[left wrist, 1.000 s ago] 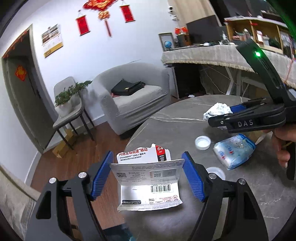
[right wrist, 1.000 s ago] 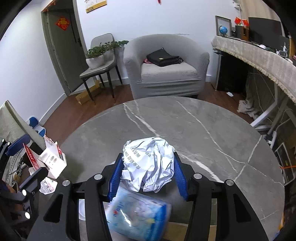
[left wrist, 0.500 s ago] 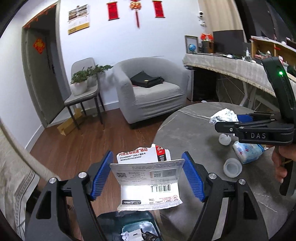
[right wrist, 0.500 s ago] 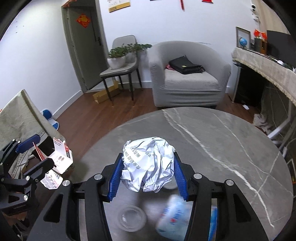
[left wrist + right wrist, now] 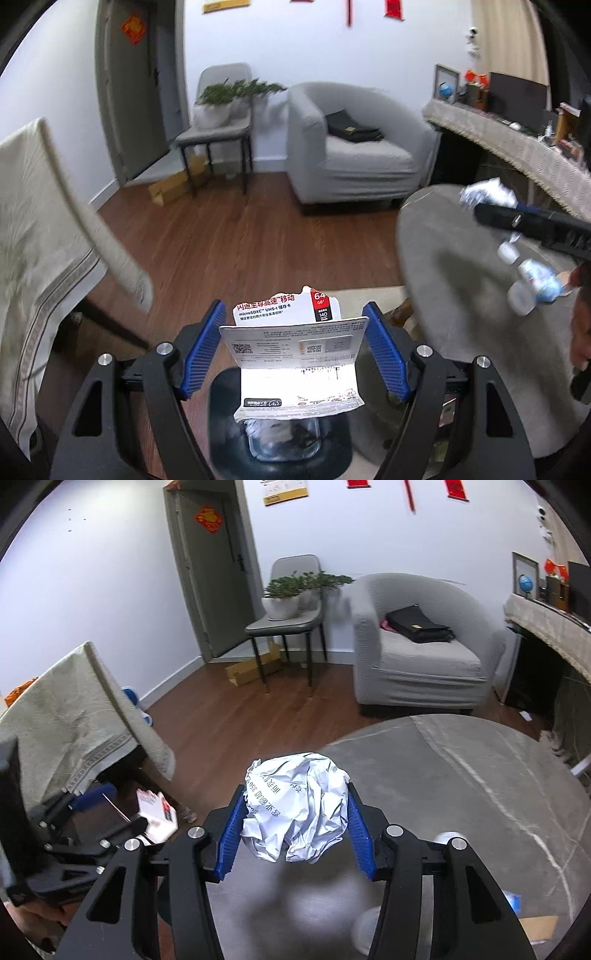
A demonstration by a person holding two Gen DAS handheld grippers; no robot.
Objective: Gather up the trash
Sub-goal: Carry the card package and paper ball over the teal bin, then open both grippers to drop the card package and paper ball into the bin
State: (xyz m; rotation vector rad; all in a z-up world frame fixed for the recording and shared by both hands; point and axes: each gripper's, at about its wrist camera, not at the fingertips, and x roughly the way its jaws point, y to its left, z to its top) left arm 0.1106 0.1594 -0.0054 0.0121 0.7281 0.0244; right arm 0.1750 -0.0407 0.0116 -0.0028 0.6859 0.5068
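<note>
My left gripper (image 5: 293, 314) is shut on a torn white microSD card package (image 5: 295, 354), held by its side edges. Directly under it stands a dark trash bin (image 5: 221, 424) with scraps inside. My right gripper (image 5: 295, 794) is shut on a crumpled ball of printed paper (image 5: 295, 808), hanging over the left edge of the round grey marble table (image 5: 461, 794). In the right wrist view the left gripper (image 5: 125, 808) and its package (image 5: 155, 812) sit low at the left. The left wrist view shows the right gripper (image 5: 487, 210) with the paper ball (image 5: 487, 192) at the right.
A blue wipes pack (image 5: 543, 284) and white caps (image 5: 508, 253) lie on the table. A cloth-draped piece of furniture (image 5: 40, 240) rises at the left. Further back stand a grey armchair (image 5: 351, 155), a chair with a potted plant (image 5: 221, 110), and a cardboard box (image 5: 173, 184) on the wood floor.
Both grippers have swung left, off the table and over the floor. The bin has come into view under the left gripper. Each grip is unchanged.
</note>
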